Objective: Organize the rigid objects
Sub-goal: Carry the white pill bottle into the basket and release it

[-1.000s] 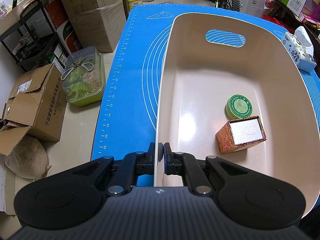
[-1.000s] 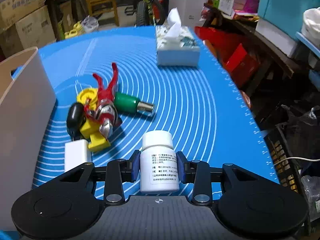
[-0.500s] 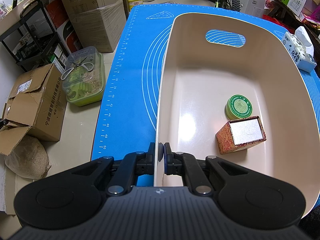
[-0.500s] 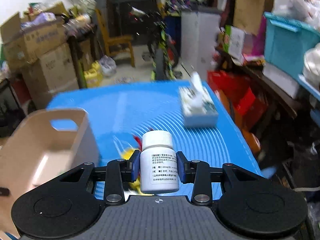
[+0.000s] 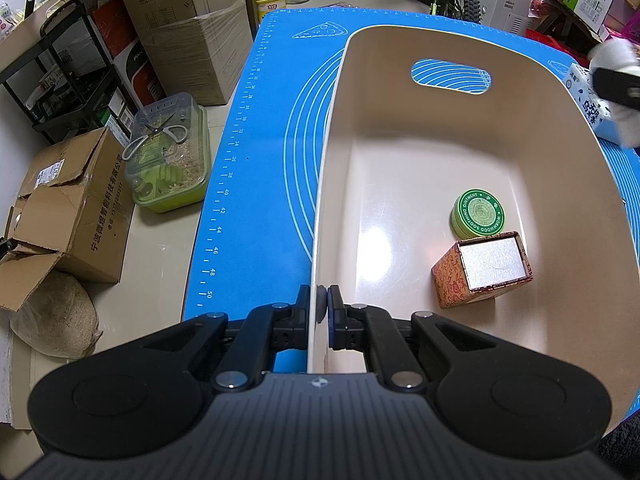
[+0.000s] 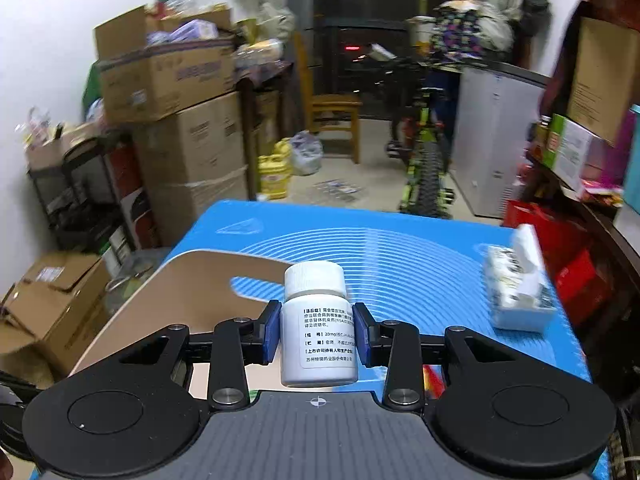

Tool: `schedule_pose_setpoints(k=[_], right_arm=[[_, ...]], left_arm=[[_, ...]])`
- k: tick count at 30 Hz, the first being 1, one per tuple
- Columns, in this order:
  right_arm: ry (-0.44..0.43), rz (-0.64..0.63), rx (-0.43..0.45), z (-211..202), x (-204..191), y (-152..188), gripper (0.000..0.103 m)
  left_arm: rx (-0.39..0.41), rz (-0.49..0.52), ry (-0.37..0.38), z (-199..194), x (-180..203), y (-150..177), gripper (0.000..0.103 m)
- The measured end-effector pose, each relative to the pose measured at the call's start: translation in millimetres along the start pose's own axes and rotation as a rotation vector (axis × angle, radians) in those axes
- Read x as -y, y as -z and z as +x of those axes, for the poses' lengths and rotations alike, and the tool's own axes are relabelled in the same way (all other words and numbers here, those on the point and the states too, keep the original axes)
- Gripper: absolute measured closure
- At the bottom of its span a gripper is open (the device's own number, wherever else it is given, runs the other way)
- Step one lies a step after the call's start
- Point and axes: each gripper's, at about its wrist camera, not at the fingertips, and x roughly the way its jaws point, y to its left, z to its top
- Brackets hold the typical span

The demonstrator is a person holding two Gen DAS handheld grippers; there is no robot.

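over the beige bin (image 6: 168, 292), right gripper (image 6: 318, 338) clamps the white pill bottle (image 6: 318, 328); left gripper (image 5: 322, 312) pinches the rim. lower it beside the green tin (image 5: 478, 214), then let go.

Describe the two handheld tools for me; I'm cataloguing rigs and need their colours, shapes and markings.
Both look alike. The left tool and right tool each have a ribbed dark grey body with a small crosshair mark at its front edge, flanked by two matte black round discs. Black linkage arms with silver pivot screws run forward to two short fingers tipped with blue pads. No cables, hands or sleeves show.
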Motion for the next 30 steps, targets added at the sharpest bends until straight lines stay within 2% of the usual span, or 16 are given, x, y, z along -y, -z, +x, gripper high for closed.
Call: schedule_pose_setpoints(k=[8,15,25,29,30], right_arm=[[-0.055,-0.062,-0.115,34.7,-46.5,8.1,0.058],[-0.050,-0.137,-0.249,67.5,-73.6,28.0,0.058],[-0.020,-0.156,-0.392,92.4,-74.3,46.1,0.059],[-0.012,-0.163,-0.413,95.2,-77.0,46.5,0.059],[-0.013,-0.159,-0.416,94.8,-76.0,46.3,0.054]], left_arm=[[-0.001,-0.004,0.003,-0.1,0.1,0.0,0.094],[-0.008,-0.006,0.006,1.0,0.1,0.6,0.094],[-0.014,-0.003,0.005,2.8,0.5,0.9,0.094],[-0.014,-0.005,0.007,2.4,0.8,1.1,0.094],[-0.014,-0.005,0.006,2.5,0.7,1.1,0.094]])
